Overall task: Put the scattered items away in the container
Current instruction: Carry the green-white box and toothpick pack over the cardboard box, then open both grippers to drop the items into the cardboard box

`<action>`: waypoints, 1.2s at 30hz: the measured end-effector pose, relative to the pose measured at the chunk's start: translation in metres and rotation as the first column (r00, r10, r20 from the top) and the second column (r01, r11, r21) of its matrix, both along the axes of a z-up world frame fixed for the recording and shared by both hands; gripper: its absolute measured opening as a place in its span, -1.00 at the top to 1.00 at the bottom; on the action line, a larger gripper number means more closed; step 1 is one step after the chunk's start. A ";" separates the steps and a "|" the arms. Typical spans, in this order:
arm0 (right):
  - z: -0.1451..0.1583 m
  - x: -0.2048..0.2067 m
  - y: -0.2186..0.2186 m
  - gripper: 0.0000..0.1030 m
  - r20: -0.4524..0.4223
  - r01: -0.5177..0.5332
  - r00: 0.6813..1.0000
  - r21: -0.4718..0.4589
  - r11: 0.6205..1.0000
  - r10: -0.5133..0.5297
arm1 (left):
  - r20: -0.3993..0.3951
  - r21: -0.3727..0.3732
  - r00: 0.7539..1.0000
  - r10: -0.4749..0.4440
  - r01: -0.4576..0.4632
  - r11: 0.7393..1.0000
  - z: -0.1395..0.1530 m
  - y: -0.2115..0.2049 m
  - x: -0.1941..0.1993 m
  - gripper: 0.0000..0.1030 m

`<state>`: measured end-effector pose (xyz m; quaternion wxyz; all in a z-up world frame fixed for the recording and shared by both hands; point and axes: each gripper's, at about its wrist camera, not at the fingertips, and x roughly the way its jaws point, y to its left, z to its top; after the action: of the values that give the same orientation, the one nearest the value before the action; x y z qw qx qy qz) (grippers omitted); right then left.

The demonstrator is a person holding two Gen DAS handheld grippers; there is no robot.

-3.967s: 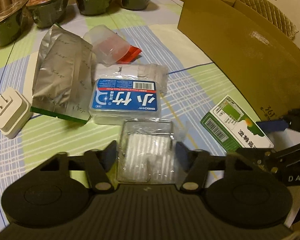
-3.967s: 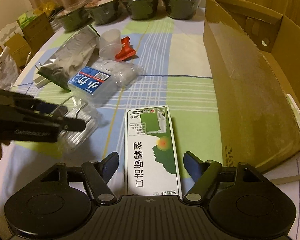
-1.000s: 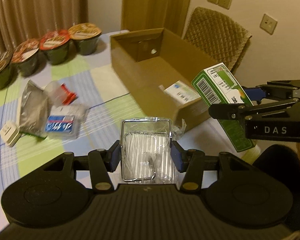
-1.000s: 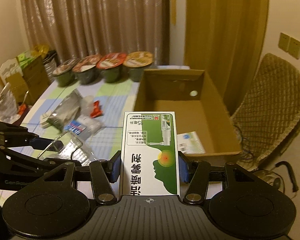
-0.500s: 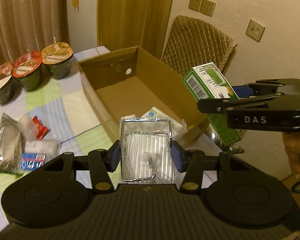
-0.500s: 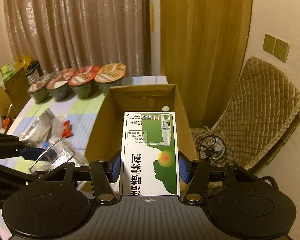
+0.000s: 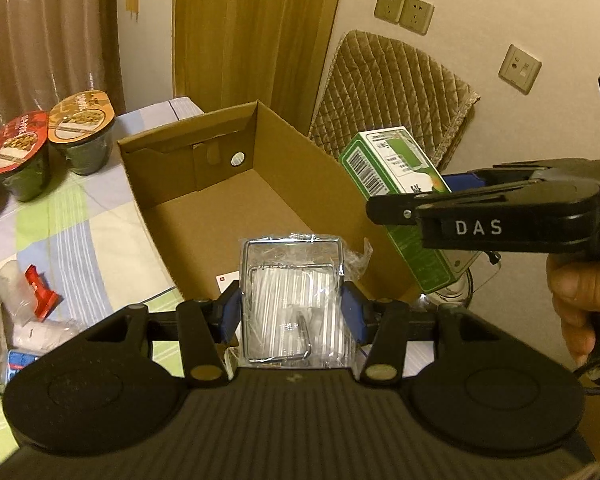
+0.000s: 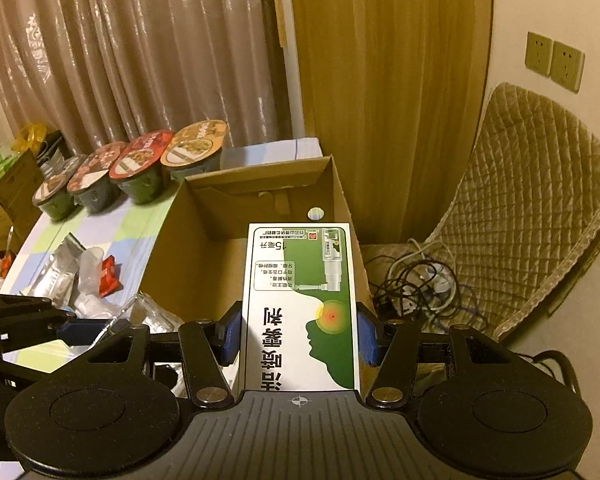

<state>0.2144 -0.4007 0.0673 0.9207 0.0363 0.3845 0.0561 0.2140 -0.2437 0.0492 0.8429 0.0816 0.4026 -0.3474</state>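
Both grippers swung over from table clutter since earlier frames; cardboard box (image 7: 228, 216) now frame centre. L gripper (image 7: 292, 312) clamps wire rack pack (image 7: 292, 300), lower centre: light, slippery crinkly film, rigid frame, so pinch side wires. R gripper (image 8: 298, 336) clamps spray carton (image 8: 300, 304), centre: light, crushable, grip flat sides.

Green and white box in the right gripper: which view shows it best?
The right wrist view: the green and white box fills the centre, printed face legible. The left wrist view shows the box tilted, barcode side visible, partly behind the right gripper.
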 end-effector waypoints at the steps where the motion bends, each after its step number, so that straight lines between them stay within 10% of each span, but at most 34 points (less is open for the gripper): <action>1: -0.002 0.002 -0.001 -0.12 -0.003 0.002 1.000 0.003 1.000 -0.002 | -0.002 0.001 1.000 0.001 -0.001 1.000 -0.002 -0.002 0.002 0.09; 9: -0.012 0.010 -0.009 -0.12 -0.018 0.016 1.000 0.009 1.000 -0.016 | -0.010 0.015 1.000 0.015 -0.015 1.000 -0.015 -0.009 0.016 0.09; 13: -0.013 0.011 -0.010 -0.12 -0.021 0.017 1.000 0.008 1.000 -0.017 | 0.004 0.007 0.999 0.034 -0.034 0.999 -0.015 -0.009 0.020 -0.33; 36: -0.029 0.020 0.010 -0.13 -0.046 -0.042 0.998 -0.005 0.999 0.041 | 0.007 0.039 0.999 0.036 -0.037 0.999 -0.021 0.007 0.010 -0.33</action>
<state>0.2347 -0.3909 0.0382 0.9103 0.0267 0.4066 0.0731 0.2236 -0.2367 0.0280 0.8486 0.0919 0.4081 -0.3238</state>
